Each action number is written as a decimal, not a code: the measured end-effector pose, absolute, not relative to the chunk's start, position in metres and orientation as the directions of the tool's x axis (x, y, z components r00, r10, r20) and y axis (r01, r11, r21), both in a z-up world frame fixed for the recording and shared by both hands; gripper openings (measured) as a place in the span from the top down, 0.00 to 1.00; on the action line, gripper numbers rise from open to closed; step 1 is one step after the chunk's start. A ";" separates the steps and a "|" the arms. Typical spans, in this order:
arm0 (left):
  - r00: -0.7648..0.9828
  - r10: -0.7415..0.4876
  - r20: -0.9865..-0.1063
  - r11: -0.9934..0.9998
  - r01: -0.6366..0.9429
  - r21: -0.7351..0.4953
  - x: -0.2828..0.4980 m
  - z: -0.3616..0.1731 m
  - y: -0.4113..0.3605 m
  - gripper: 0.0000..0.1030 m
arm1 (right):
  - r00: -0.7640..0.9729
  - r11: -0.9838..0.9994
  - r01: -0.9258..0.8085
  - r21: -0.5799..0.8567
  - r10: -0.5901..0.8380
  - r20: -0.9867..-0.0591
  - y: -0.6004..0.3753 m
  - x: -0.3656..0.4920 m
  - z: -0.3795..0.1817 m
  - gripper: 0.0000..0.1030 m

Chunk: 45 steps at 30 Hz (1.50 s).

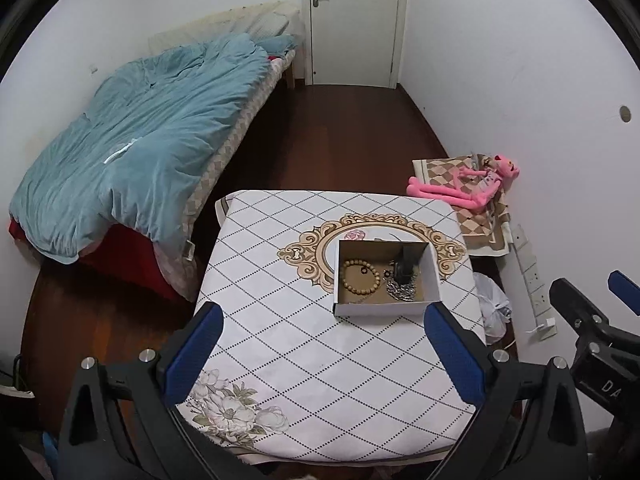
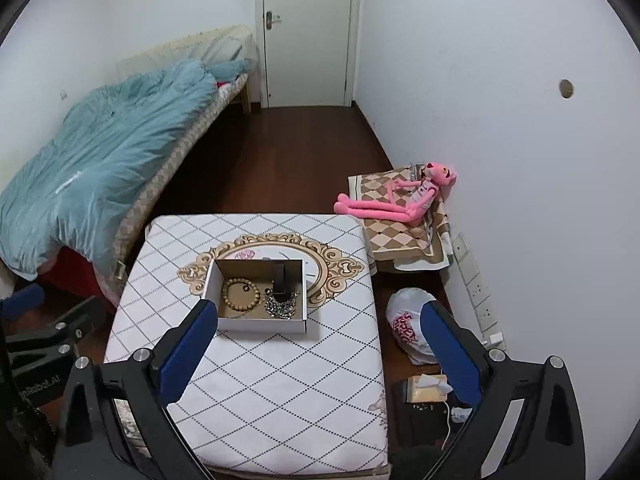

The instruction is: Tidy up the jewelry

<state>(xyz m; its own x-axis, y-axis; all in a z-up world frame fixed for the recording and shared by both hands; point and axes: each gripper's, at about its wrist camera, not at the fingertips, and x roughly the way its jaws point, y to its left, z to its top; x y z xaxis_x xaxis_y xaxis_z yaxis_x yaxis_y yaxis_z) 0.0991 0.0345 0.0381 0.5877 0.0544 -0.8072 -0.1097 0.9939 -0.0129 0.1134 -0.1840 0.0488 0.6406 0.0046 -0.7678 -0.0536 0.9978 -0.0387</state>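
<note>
Hovering wide, holding nothing: left tool (image 1: 322, 340), right tool (image 2: 316, 338) | box (image 2: 260, 324): dark item (image 2: 280, 278) unclear | right tool's far tip off-frame in left view

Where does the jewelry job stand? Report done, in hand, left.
Done: the bead bracelet, the silver chain and a dark item lie inside the box. In hand: nothing; the left gripper and right gripper are open and empty. Left: no jewelry shows loose on the table.
</note>
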 end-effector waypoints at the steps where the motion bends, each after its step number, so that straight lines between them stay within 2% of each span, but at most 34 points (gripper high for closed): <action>1: 0.585 0.061 -0.809 0.994 -0.112 -0.006 0.103 0.037 0.035 0.01 | 0.629 0.998 -0.056 -0.042 0.002 -0.777 -0.183 0.119 0.044 0.01; 22: 0.517 0.061 -0.854 0.993 -0.116 0.001 0.132 0.007 0.036 0.01 | 0.545 0.996 -0.066 -0.061 -0.015 -0.838 -0.179 0.158 0.002 0.00; 45: 0.509 0.075 -0.858 0.993 -0.118 0.017 0.132 -0.002 0.035 0.01 | 0.525 0.996 -0.072 -0.060 -0.013 -0.851 -0.176 0.158 -0.007 0.00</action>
